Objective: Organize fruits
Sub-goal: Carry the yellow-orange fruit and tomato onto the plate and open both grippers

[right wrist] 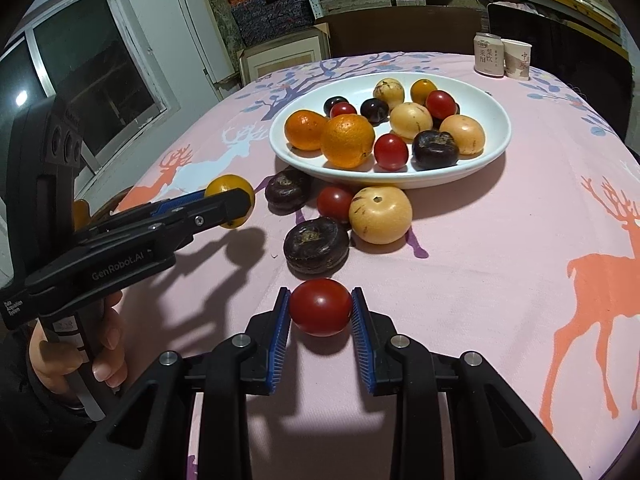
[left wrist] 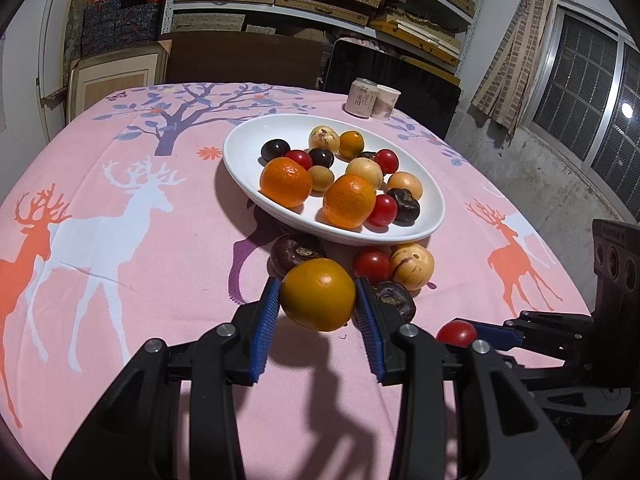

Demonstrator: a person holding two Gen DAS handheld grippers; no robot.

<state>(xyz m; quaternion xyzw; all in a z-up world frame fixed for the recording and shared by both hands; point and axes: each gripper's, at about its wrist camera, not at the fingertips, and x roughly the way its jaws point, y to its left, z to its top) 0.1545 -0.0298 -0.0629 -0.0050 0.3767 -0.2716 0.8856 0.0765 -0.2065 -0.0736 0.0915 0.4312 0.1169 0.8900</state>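
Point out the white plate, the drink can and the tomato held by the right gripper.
white plate (left wrist: 256, 136): left wrist view, bare inner surface.
drink can (right wrist: 489, 56): right wrist view, label.
tomato (right wrist: 320, 306): right wrist view, front skin.

1. The left wrist view looks forward and downward along its own blue-padded fingers, close over the near edge of the pink deer tablecloth (left wrist: 120, 264), facing the white plate (left wrist: 248, 148) and the shelves behind it.
2. The right wrist view looks likewise, from the plate's (right wrist: 492, 148) near right side.
3. Both views share the plate, the loose fruit just before it, and each other's gripper.
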